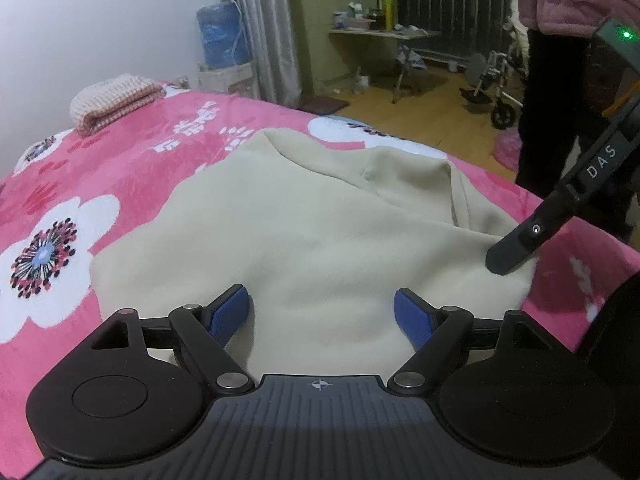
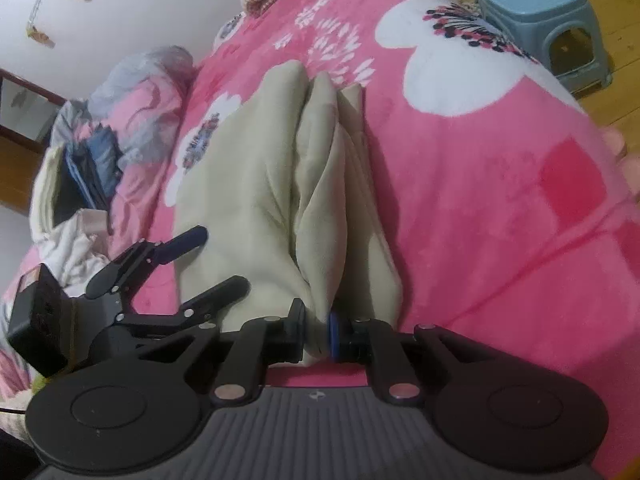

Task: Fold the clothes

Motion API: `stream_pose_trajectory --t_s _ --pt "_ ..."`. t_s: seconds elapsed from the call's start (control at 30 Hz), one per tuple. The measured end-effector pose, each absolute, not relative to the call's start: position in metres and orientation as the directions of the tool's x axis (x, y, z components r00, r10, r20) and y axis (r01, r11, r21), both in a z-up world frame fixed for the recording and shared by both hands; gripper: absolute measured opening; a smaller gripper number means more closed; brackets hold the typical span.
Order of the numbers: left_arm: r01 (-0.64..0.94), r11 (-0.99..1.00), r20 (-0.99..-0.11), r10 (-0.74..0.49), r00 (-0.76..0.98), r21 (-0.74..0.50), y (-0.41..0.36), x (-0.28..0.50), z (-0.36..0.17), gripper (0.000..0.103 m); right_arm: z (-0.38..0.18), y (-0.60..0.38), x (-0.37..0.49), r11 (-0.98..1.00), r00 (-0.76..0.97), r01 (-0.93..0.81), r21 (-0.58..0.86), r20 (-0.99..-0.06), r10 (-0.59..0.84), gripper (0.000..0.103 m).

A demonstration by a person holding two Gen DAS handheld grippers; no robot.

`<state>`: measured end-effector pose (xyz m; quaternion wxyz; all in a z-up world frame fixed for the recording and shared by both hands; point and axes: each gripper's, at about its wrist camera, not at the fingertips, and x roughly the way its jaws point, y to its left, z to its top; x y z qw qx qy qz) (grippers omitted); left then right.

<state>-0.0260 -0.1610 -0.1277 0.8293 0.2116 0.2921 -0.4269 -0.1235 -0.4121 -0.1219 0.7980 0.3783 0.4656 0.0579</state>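
Observation:
A cream fleece garment (image 1: 320, 220) lies bunched on the pink flowered bed cover (image 1: 132, 168). My left gripper (image 1: 320, 304) hovers open over the garment's near part, blue pads wide apart with only cloth below them. In the right wrist view the garment (image 2: 260, 184) runs away in long folds. My right gripper (image 2: 318, 328) is shut on a pinched fold at its near edge. The left gripper (image 2: 216, 262) shows open at the garment's left side. From the left wrist view, the right gripper (image 1: 506, 258) presses its tips into the garment's right edge.
A folded checked blanket (image 1: 116, 100) lies at the far end of the bed. A heap of clothes (image 2: 100, 152) sits by the wall. A blue stool (image 2: 540, 12) stands on the wooden floor beside the bed. A person's pink jacket and dark trousers (image 1: 560, 80) are at the right.

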Motion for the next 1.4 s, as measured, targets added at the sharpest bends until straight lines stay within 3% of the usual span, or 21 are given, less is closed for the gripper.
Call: stream_pose_trajectory --t_s 0.17,0.3,0.37,0.57,0.77,1.1,1.4 --pt "0.817 0.568 -0.638 -0.593 0.492 0.101 -0.163 -0.031 -0.132 0.087 -0.117 -0.407 -0.121 0.759 0.544 0.244 0.604 -0.733 0.408 0.013" --pt "0.808 0.580 -0.618 -0.598 0.510 0.106 -0.162 -0.033 -0.135 0.089 -0.102 -0.409 -0.125 0.786 0.543 0.257 0.562 -0.757 0.364 0.033" --pt "0.805 0.586 -0.614 -0.601 0.512 0.097 -0.161 -0.032 -0.134 0.089 -0.086 -0.413 -0.131 0.804 0.571 0.269 0.531 -0.760 0.310 0.038" --pt "0.794 0.600 -0.630 -0.580 0.516 0.099 -0.166 -0.032 -0.132 0.089 -0.070 -0.426 -0.150 0.625 0.735 0.413 0.662 -0.648 0.201 0.040" --pt "0.814 0.575 -0.723 -0.529 0.444 0.079 -0.173 -0.017 -0.117 0.089 -0.092 -0.401 -0.163 0.446 0.880 0.366 0.817 -0.459 0.119 0.040" --pt "0.711 0.702 -0.747 -0.492 0.447 -0.036 -0.155 0.009 -0.103 0.089 -0.104 -0.394 -0.161 0.444 0.869 0.391 0.806 -0.482 0.111 0.040" --pt "0.657 0.753 -0.749 -0.453 0.485 -0.030 -0.148 0.006 -0.099 0.089 -0.104 -0.393 -0.169 0.438 0.886 0.384 0.812 -0.458 0.073 0.040"
